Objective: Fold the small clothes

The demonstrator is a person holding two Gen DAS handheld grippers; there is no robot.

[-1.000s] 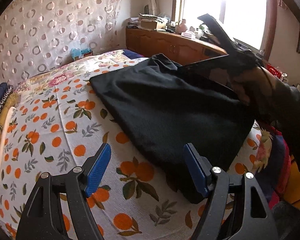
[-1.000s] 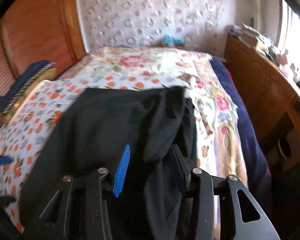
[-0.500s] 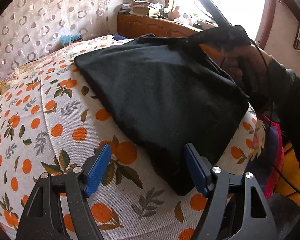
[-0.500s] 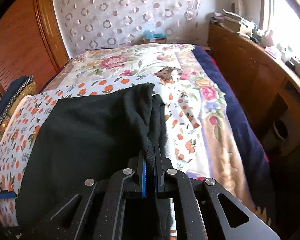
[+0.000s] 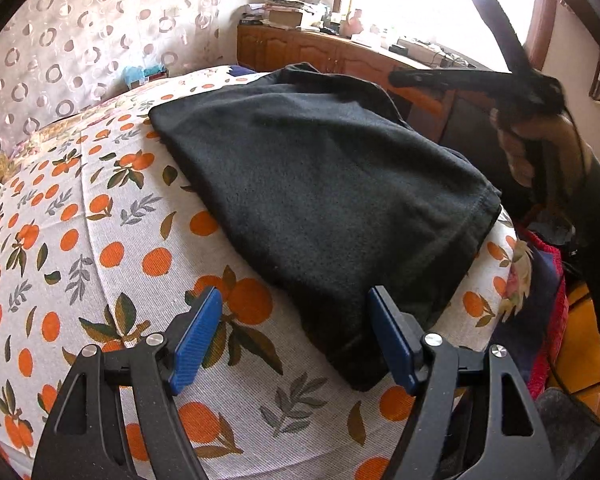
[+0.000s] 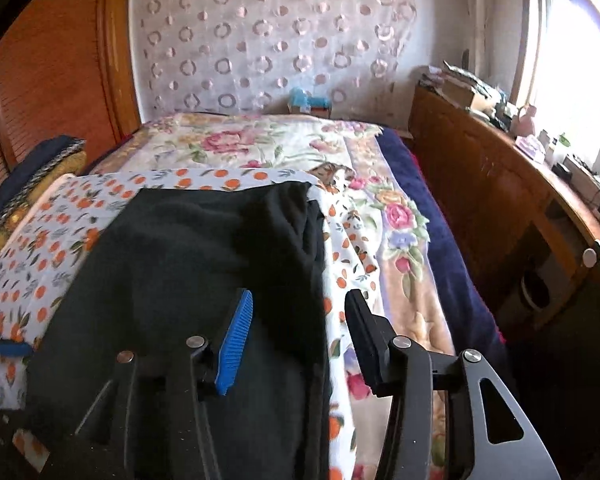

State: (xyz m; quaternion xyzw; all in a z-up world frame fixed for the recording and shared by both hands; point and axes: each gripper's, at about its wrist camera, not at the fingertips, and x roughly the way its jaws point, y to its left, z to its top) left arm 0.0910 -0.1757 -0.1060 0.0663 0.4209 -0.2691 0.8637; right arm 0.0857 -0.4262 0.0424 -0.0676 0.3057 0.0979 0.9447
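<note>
- Right wrist view: the right gripper (image 6: 296, 336) is opening, its pads clear of the black garment (image 6: 204, 264) whose folded edge lies between them.
- Left gripper (image 5: 296, 336) hangs spread and empty over the garment's near corner.
- Garment lies on the orange-print sheet (image 5: 100, 240).
- Judgement: one fold is laid; next comes a fresh pinch on an edge.
- No readable writing.
</note>
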